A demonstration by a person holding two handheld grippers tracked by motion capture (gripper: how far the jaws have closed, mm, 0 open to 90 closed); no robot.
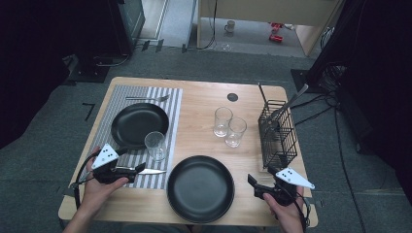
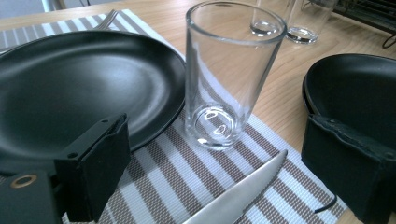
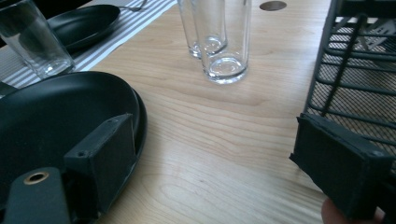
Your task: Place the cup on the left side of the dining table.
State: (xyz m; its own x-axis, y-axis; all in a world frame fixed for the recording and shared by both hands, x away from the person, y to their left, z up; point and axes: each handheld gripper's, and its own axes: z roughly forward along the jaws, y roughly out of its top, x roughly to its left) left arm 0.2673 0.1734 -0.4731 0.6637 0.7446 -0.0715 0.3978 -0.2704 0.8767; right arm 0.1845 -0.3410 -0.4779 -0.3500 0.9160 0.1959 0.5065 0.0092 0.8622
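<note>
Hovering low at the mat's [image 1: 172,104] near edge, the left gripper [image 1: 138,169] has its jaws spread wide; a knife [image 1: 151,172] lies flat on the stripes between them, pads clear of it, so released. In the left gripper view the blade [image 2: 238,193] points toward the glass.

Left to right on the table [image 1: 197,104]:
- Striped mat, with a fork [image 1: 148,98] at its far end.
- Black plate [image 1: 138,124] on the mat; an empty glass [image 1: 155,144] upright just beside its near right rim, close ahead of the knife tip.
- Second black plate [image 1: 200,188] on bare wood at the near edge, between the two grippers.
- Two empty glasses [image 1: 229,127], touching or nearly so, mid-table.
- Small dark disc [image 1: 232,96] set in the wood beyond them.
- Black wire basket [image 1: 278,133] at the right edge, utensils standing in it.

The right gripper [image 1: 257,187] sits low near the right corner, jaws wide apart, nothing between them, just beside the basket's near end.

Surface: pale wood, rounded corners. Floor: grey carpet. Cables trail at the right; dark stands and screens flank both sides; a mug [image 1: 230,25] on the floor at the back.
</note>
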